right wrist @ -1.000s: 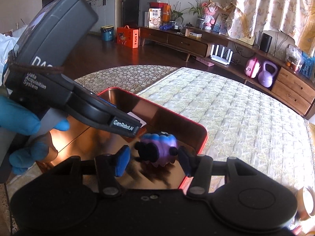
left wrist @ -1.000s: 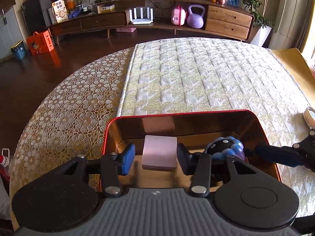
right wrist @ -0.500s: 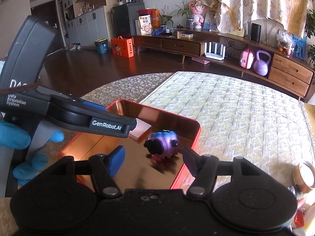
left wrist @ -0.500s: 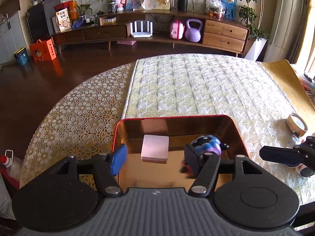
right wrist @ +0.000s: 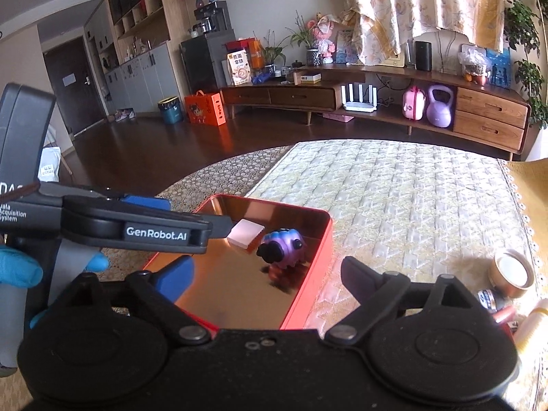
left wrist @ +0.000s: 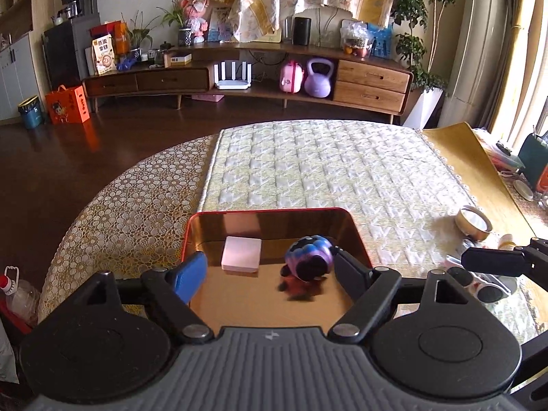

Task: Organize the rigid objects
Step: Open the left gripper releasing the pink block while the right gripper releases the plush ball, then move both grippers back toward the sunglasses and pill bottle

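A red tin box with a shiny copper inside [left wrist: 274, 214] [right wrist: 310, 260] lies on the quilted tablecloth. In it lie a pale pink square block [left wrist: 241, 255] [right wrist: 246, 234] and a purple-blue toy with black parts [left wrist: 310, 262] [right wrist: 282, 246]. My left gripper [left wrist: 270, 275] is open and empty, raised above the near part of the box. My right gripper [right wrist: 267, 279] is open and empty, drawn back over the box's near right side. The left gripper's body [right wrist: 137, 226] shows in the right wrist view.
To the right of the box lie a roll of tape [left wrist: 474, 223] [right wrist: 513, 272], sunglasses [left wrist: 489, 286] and several small items [right wrist: 496, 304] near the table's right edge. A low wooden cabinet [left wrist: 274, 78] stands across the room.
Both grippers have pulled back and up from the box and opened wider. The purple toy and the pink block stay in the box, released.
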Action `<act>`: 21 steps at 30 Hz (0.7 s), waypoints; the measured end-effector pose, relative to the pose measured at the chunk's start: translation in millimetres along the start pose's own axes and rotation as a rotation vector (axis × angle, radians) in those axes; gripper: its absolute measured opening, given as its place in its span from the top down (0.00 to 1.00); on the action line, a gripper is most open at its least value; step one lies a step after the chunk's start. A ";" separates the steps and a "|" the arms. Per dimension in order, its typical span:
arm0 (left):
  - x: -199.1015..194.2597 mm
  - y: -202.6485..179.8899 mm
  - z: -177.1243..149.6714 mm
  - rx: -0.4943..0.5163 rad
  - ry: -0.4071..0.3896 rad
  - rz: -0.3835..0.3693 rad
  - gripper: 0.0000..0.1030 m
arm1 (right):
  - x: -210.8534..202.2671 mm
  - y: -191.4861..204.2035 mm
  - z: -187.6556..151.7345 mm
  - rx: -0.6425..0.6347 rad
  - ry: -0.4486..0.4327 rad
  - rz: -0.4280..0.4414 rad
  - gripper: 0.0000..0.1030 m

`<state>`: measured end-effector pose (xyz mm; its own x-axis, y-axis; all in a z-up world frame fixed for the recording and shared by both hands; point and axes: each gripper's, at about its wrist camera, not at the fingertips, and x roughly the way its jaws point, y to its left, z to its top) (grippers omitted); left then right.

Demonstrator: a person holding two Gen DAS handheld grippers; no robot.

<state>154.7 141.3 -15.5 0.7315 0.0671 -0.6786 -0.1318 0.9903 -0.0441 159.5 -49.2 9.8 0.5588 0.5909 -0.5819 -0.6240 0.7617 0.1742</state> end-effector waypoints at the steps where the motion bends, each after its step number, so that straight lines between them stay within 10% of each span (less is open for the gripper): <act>1: -3.2 -1.1 -1.8 -0.003 -0.005 0.000 0.20 | -3.9 -0.9 -1.3 0.008 -0.004 -0.001 0.07; 21: -46.4 -68.3 -37.3 0.016 -0.071 -0.087 0.16 | -81.8 -58.4 -55.4 0.192 -0.086 -0.142 0.00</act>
<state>104.9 66.0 -8.4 0.7851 -0.0115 -0.6193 -0.0553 0.9945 -0.0887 120.0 -156.8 3.2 0.6834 0.4882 -0.5428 -0.4253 0.8706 0.2475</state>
